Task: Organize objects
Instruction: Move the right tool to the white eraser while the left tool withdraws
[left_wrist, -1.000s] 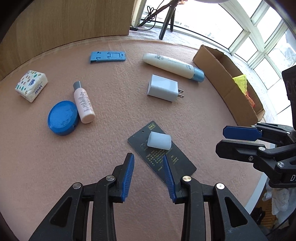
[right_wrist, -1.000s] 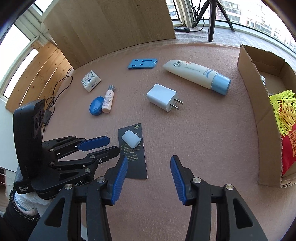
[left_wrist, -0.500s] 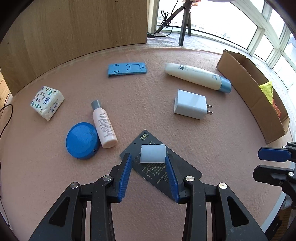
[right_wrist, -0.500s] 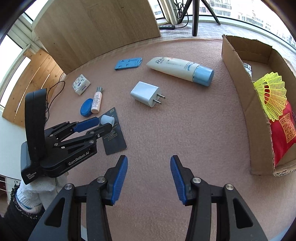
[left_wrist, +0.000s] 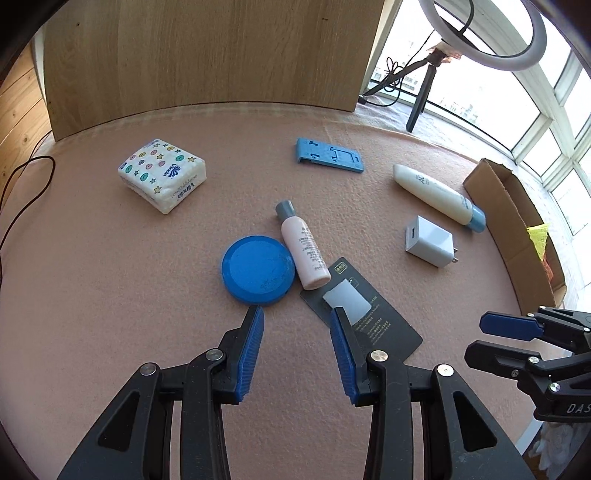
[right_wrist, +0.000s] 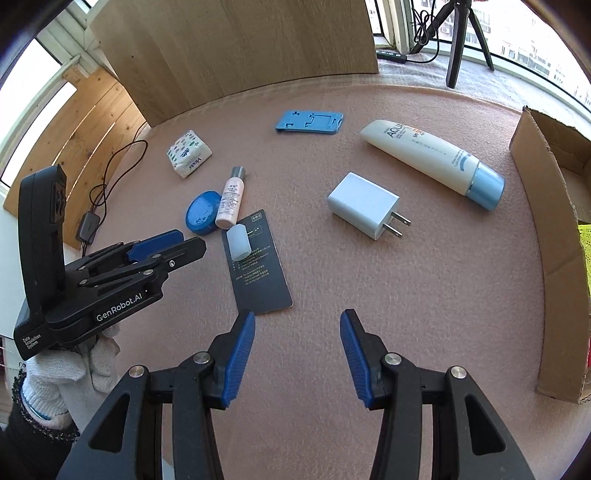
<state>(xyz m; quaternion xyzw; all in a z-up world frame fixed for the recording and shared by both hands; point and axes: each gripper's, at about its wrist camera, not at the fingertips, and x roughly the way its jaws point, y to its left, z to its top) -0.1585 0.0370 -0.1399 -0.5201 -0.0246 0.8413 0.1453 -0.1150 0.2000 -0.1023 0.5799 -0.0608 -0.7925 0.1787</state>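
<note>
My left gripper (left_wrist: 297, 332) hangs open low over the pink table mat, nothing between its fingers. Just beyond its tips lie a blue round lid (left_wrist: 258, 275), a small pink bottle (left_wrist: 303, 251) touching it, and a black card (left_wrist: 384, 328) bearing a white block (left_wrist: 345, 302); the right fingertip overlaps that card. My right gripper (right_wrist: 297, 343) is open and empty, with the card (right_wrist: 258, 273) ahead to its left and a white charger (right_wrist: 362, 208) farther on. The left gripper (right_wrist: 192, 242) shows at the left of the right wrist view, held by a gloved hand (right_wrist: 74, 369).
A cream tube with a blue cap (right_wrist: 428, 158), a blue phone stand (right_wrist: 310, 122) and a tissue pack (right_wrist: 189, 153) lie farther back. A cardboard box (right_wrist: 554, 229) with yellow netting inside stands along the right edge. A wooden panel (left_wrist: 207, 55) backs the table.
My left gripper has swung left, from around the white block toward the blue lid and bottle. The right gripper has shifted only slightly. Both stay open.
</note>
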